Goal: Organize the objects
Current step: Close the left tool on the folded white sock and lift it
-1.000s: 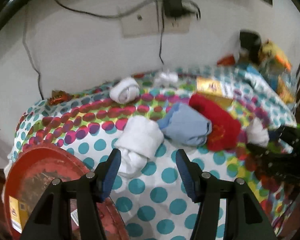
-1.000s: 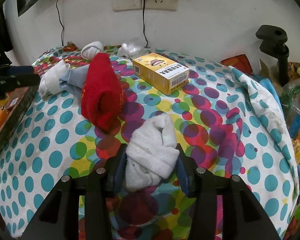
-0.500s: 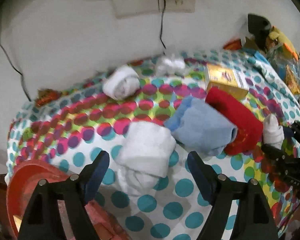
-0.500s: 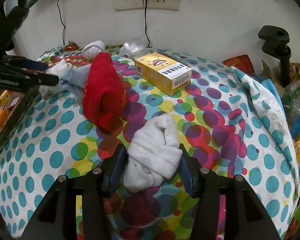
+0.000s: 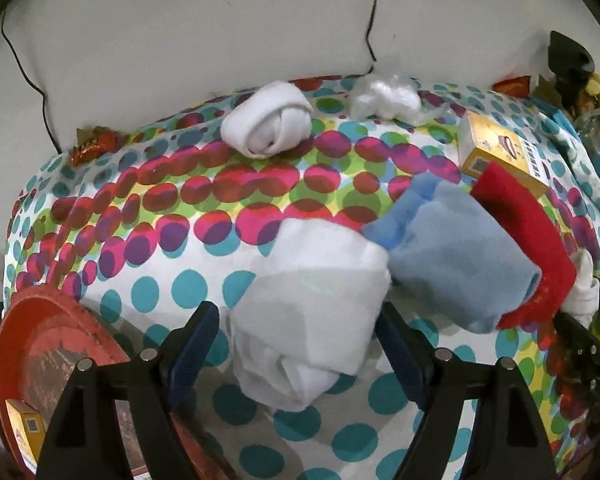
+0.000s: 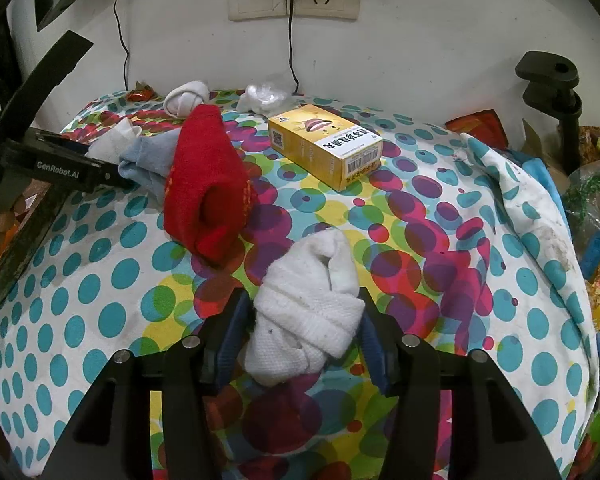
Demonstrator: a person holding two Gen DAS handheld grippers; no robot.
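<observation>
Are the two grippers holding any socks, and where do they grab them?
The right gripper squeezes a white sock bundle around its wrapped middle. The left gripper holds nothing yet: its jaws are closing around another white rolled sock, without pressing it.

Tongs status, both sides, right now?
Left tongs: jaws closing around the folded white sock, pads not pressing yet.
Right tongs: shut on the rolled white sock, which rests on the dotted cloth.
</observation>
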